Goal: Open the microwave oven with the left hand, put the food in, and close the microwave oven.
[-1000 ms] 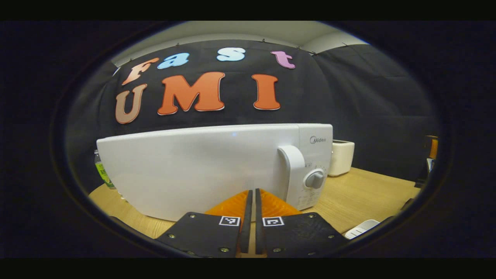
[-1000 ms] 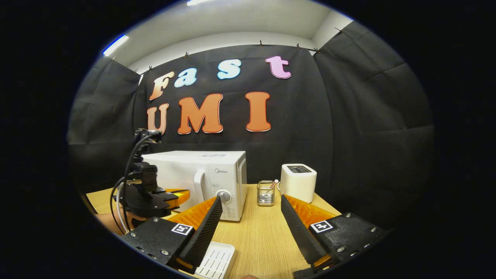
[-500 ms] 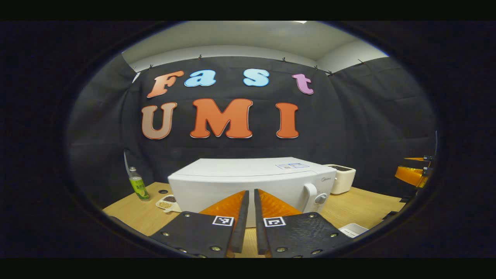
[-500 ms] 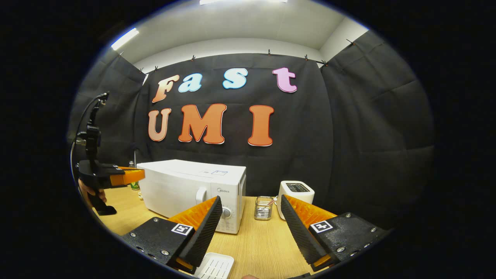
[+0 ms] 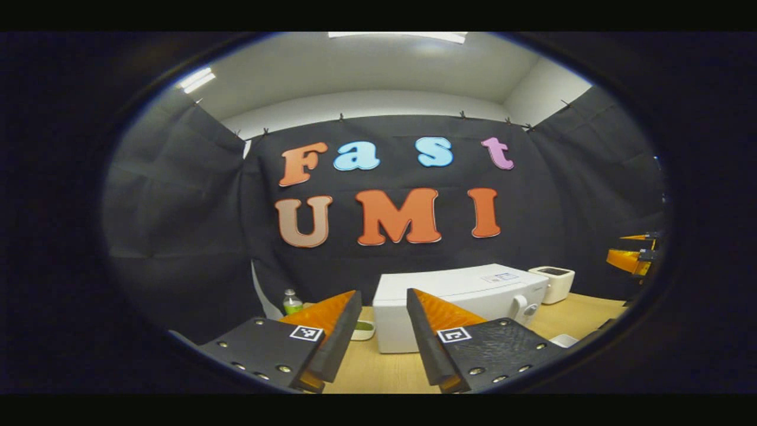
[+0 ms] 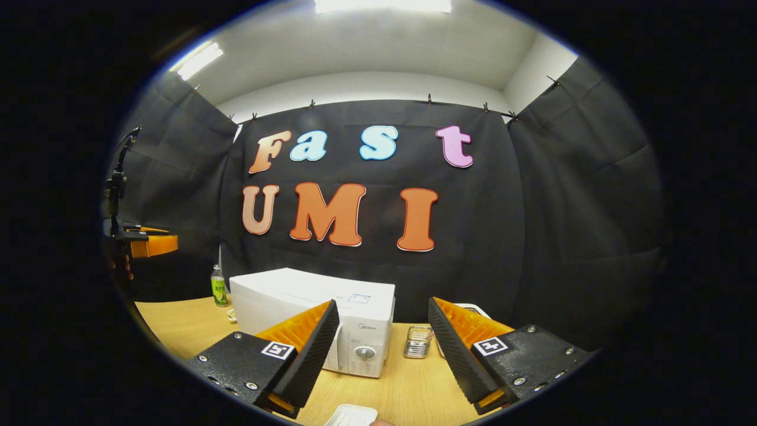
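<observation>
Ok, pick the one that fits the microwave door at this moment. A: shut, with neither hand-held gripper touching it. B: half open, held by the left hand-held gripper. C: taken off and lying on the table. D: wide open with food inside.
A: the microwave has its door flush against the body, and both the left hand-held gripper and the right hand-held gripper hang open, well short of it.

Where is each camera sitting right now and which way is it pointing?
Left gripper view: rides on the left gripper, held above the table, facing the microwave and back wall; its own two fingers show at the bottom, apart.
Right gripper view: rides on the right gripper, facing the microwave from its dial side; its own fingers show, spread wide, and the left gripper sits far left.
Shared: microwave, green bottle, toaster, table.
</observation>
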{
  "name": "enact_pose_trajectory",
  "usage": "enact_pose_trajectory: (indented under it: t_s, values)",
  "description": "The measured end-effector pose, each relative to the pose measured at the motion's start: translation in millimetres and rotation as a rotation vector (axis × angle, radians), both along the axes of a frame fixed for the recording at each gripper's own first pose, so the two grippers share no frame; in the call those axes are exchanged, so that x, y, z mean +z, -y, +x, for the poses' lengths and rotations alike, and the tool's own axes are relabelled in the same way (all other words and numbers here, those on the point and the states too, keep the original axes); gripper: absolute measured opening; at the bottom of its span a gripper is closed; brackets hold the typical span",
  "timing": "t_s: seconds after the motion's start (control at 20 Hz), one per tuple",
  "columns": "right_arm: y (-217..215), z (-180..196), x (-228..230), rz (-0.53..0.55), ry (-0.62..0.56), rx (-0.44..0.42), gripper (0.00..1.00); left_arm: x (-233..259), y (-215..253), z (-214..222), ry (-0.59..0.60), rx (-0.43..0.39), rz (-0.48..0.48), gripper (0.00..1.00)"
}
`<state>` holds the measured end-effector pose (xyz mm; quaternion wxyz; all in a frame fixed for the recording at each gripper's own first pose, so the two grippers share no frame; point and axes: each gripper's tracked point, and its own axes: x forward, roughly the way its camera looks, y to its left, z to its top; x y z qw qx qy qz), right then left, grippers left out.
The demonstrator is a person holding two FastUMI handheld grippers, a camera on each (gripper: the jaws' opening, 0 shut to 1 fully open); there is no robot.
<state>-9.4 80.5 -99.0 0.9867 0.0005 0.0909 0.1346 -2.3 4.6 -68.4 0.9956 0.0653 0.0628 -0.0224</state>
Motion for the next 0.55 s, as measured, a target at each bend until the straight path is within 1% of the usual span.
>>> enact_pose_trajectory:
  t_s: [0.05,0.2,0.3,0.35,0.4,0.55]
  values:
    - [-4,0,6,0.004,0.011,0.010,0.94,6,-9,-3,0.002,0.021,0.002,0.58]
    - [-14,1,21,0.009,0.029,0.028,0.95,25,-30,-12,0.009,0.056,0.008,0.61]
    - [-17,3,29,0.008,0.031,0.027,0.95,40,-42,-14,0.024,0.075,0.012,0.70]
    - [-17,3,33,0.007,0.030,0.025,1.00,46,-46,-16,0.033,0.077,0.012,0.71]
    - [-16,4,37,0.008,0.032,0.025,0.95,53,-49,-18,0.042,0.080,0.011,0.80]
    - [-15,6,49,0.005,0.042,0.024,0.95,69,-54,-20,0.073,0.088,0.016,0.80]
